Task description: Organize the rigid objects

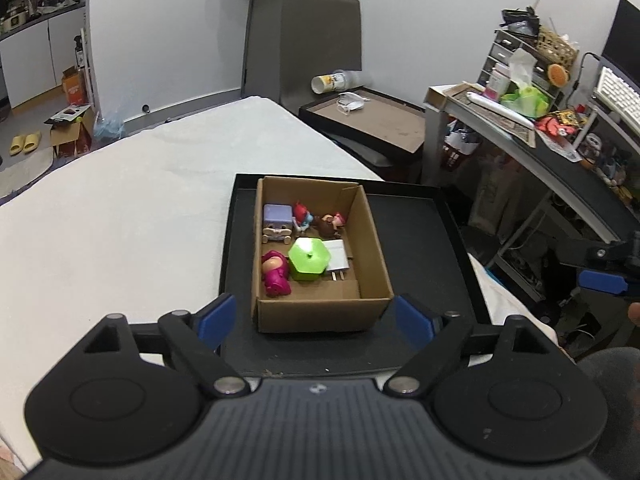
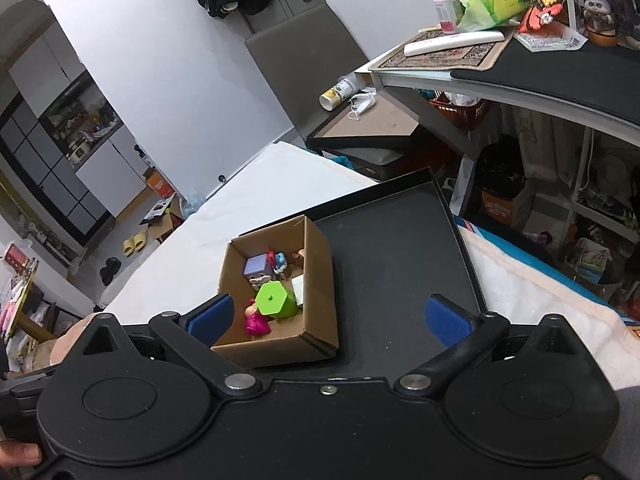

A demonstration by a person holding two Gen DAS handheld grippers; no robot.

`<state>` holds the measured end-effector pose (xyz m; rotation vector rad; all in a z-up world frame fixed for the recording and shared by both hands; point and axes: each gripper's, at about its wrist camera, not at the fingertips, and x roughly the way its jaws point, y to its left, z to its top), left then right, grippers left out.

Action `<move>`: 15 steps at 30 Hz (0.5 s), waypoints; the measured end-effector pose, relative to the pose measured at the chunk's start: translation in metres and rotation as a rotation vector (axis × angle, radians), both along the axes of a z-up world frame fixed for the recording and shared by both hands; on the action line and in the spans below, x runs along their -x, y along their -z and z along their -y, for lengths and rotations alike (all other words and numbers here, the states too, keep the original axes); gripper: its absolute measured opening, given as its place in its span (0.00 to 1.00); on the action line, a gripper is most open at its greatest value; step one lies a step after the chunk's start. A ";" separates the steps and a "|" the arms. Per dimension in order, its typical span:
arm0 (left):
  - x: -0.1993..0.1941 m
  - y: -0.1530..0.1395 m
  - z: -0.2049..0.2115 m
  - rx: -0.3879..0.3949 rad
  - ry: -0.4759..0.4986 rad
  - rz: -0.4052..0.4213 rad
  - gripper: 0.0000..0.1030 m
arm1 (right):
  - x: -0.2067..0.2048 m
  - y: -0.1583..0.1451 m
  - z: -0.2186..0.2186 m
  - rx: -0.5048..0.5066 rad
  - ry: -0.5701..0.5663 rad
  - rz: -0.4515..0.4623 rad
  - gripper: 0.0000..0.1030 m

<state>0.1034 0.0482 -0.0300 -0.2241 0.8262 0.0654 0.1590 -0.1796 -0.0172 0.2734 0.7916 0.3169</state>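
Two tools in view, both with jaws spread wide and nothing between the blue pads. Left tool hovers at the near end of the cardboard box; right tool hangs over the bare part of the black tray, box just to its left. Box stands on the tray; tray lies on the white bed.

Box contents, all loose on the floor of the box: green hexagonal piece, white plug adapter touching it, magenta figure, lilac cube figure, red-and-blue figure, brown figure.

Writing: none legible on box or toys; print on the tipped paper cup too small to read.
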 end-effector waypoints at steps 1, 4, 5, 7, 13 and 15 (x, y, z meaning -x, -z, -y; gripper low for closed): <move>0.002 -0.002 0.002 0.001 0.006 -0.001 0.84 | 0.002 -0.002 0.000 0.006 0.003 0.004 1.00; 0.008 -0.008 0.008 -0.006 0.020 0.010 0.84 | 0.010 -0.007 0.000 0.019 0.009 0.016 1.00; 0.010 -0.011 0.009 -0.006 0.022 0.016 0.86 | 0.012 -0.009 0.000 0.022 0.009 0.020 1.00; 0.015 -0.015 0.011 0.000 0.026 0.028 0.91 | 0.017 -0.012 0.000 0.032 0.012 0.029 1.00; 0.031 -0.032 0.015 0.014 0.024 0.059 0.92 | 0.030 -0.021 0.002 0.066 0.044 0.060 1.00; 0.038 -0.039 0.017 0.022 0.030 0.079 0.93 | 0.035 -0.025 0.002 0.063 0.043 0.064 1.00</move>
